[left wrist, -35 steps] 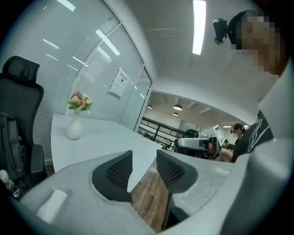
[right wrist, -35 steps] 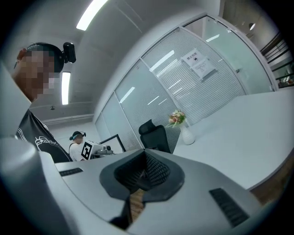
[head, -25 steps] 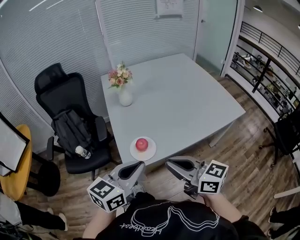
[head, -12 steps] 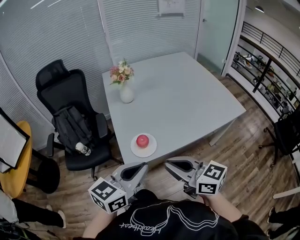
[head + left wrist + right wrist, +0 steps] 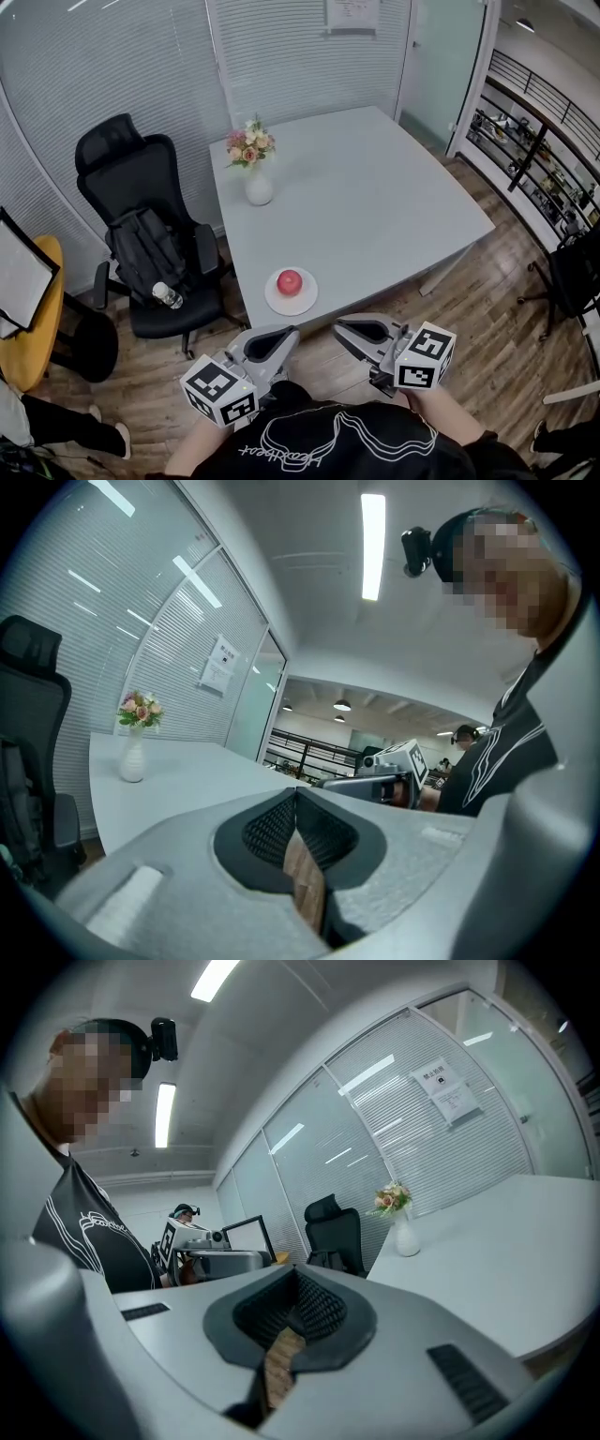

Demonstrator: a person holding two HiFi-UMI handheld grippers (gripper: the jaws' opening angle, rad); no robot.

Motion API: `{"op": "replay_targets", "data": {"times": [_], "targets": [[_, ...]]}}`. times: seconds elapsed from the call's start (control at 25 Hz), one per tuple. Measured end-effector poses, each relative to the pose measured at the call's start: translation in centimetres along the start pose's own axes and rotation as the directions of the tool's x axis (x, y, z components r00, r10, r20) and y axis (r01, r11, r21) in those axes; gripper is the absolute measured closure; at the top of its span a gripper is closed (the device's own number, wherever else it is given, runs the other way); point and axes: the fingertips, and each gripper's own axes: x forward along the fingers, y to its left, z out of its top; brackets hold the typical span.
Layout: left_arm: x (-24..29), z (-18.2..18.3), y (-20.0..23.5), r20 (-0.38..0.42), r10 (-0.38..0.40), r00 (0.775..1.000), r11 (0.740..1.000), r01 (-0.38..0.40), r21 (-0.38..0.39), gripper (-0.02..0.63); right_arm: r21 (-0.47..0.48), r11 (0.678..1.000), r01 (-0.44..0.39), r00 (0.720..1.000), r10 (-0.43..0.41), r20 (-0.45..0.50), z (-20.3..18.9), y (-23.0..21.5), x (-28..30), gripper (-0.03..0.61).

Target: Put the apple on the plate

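Already apple (image 5: 290, 280) sits on plate (image 5: 299, 306), near edge of table (image 5: 375, 206); task looks done. Left gripper (image 5: 277, 337) and right gripper (image 5: 352, 330) both clenched, empty, held near body off table, likely idle since nothing left to carry.

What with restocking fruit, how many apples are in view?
1. The apple sits on the white plate at the near edge of the table; no other shows.
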Motion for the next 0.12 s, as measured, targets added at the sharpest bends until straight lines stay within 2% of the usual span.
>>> {"op": "replay_targets", "data": {"times": [0.12], "targets": [[-0.02, -0.26, 0.41, -0.004, 0.008, 1.0, 1.0, -0.008, -0.002, 0.6, 0.008, 1.0, 0.006, 1.0, -0.006, -0.009, -0.39, -0.4, 0.21, 0.569]]}}
